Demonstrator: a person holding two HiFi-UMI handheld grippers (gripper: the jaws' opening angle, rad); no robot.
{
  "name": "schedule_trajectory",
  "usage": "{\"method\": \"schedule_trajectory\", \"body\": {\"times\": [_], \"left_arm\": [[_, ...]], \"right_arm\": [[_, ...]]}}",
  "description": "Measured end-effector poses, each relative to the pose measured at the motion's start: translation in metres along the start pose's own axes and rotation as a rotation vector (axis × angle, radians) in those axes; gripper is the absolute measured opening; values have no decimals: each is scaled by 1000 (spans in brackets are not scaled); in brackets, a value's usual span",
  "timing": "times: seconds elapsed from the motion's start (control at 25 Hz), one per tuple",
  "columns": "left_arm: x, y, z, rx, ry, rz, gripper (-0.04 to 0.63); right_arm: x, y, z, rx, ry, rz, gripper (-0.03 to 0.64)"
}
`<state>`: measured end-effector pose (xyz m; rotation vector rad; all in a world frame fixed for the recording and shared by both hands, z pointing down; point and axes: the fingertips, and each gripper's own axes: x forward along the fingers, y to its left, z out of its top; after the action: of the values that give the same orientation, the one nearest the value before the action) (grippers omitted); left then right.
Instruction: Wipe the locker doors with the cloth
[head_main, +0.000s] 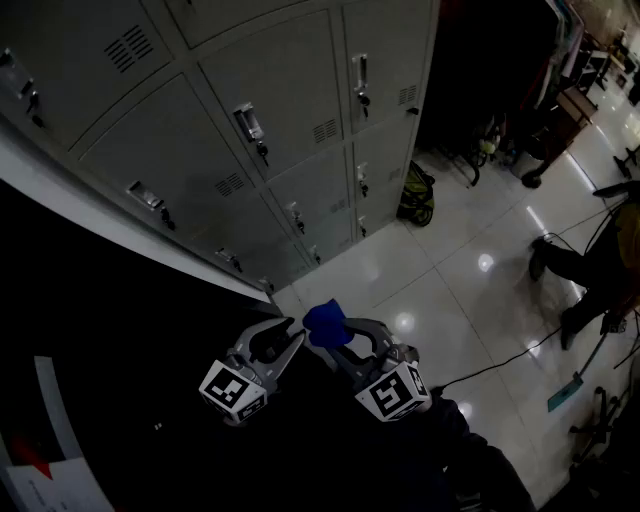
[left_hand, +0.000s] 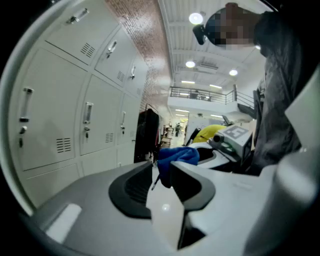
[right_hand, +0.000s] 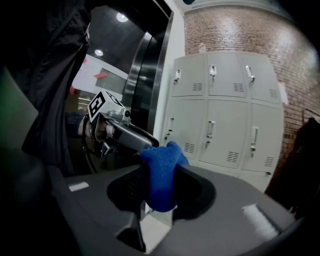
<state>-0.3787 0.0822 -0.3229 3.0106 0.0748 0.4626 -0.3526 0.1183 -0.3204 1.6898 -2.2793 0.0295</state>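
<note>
My right gripper is shut on a bunched blue cloth, which sticks out above its jaws. My left gripper is open just to the left, its tips close to the cloth with nothing between the jaws. In the right gripper view one left fingertip reaches the cloth's edge. Both grippers hang low over the glossy floor, apart from the grey locker doors, which fill the upper left of the head view.
A dark panel with a pale edge runs along the left beside the lockers. A green bag lies at the lockers' far end. A person stands at the right, with a cable on the white tiles.
</note>
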Motion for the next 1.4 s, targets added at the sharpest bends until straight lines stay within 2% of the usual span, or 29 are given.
{"method": "schedule_trajectory", "body": {"times": [0.2,0.52,0.68,0.8,0.92,1.04,1.28,1.4], "left_arm": [[56,-32,21,39,7,-130,92],[141,-75,33,69,67,-409,92],[185,-79,35,79,97,-499,92],[223,-74,46,66,95,-553,92],[257,-63,60,81,84,-567,92],[275,-59,74,73,86,-542,92],[312,-28,89,14,82,-427,92],[329,-15,90,-33,88,-383,92]], "right_arm": [[-49,-45,-22,57,33,-139,121],[-115,-96,-60,145,112,-400,121],[-132,-129,-77,178,144,-490,121],[-135,-164,-86,174,176,-520,121],[-137,-201,-84,163,182,-526,121],[-141,-229,-78,151,179,-507,121],[-125,-284,-77,108,207,-362,121],[-116,-306,-82,111,198,-318,121]]}}
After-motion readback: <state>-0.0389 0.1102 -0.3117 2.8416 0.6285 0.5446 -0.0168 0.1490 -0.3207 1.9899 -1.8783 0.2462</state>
